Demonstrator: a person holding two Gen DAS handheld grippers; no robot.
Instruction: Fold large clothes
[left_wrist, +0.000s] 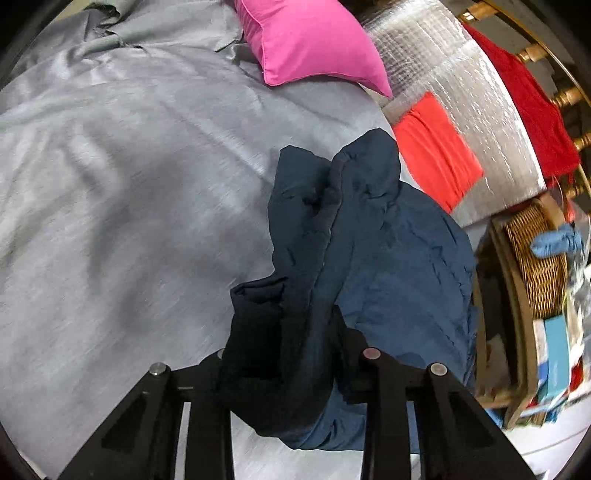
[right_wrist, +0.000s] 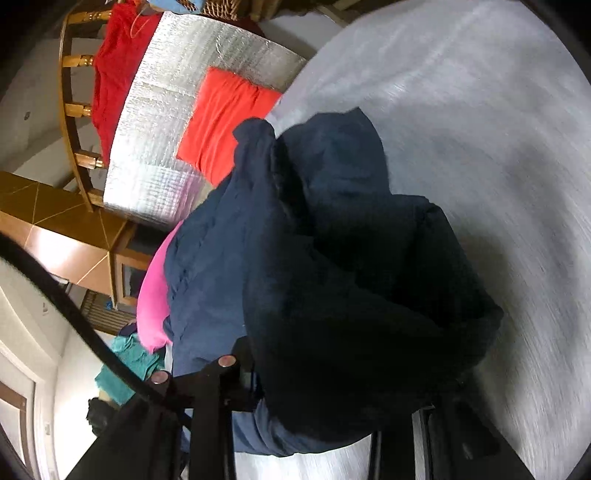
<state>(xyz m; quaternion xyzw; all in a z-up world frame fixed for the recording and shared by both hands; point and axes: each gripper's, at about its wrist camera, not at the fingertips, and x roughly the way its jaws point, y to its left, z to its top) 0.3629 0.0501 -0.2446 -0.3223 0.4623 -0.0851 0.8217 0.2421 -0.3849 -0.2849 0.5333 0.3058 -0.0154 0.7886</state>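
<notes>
Clearly both hands are busy with one dark blue garment (left_wrist: 369, 236), which lies bunched on the grey bed cover (left_wrist: 110, 221), near the edge of the bed.

On the left side, the left gripper (left_wrist: 284, 354) pinches a thick fold of this garment; the cloth fills the gap between its black fingers (left_wrist: 207, 398) and hangs over them. Beyond it the garment rises in two soft humps, and farther away lies a pink pillow (left_wrist: 310, 40). To the right of the garment there is a folded orange cloth (left_wrist: 436, 147) on a silver mat (left_wrist: 480, 110), and a red cloth (left_wrist: 535, 110) hangs over a wooden rail.

On the right side, the right gripper (right_wrist: 332, 384) also seems closed on a bunch of the same garment, but the dark cloth covers its tips, so the exact contact cannot be seen. The bed cover (right_wrist: 480, 147) is free to the right of it.

The step is probably to lift and spread the garment before folding. To do it well, both grips should stay firm, the hands should go apart until the cloth is tight between them, and then it should be laid flat on the free part of the bed. Each grip seems to hold several layers, so the garment may not open well; a short shake could help.
</notes>
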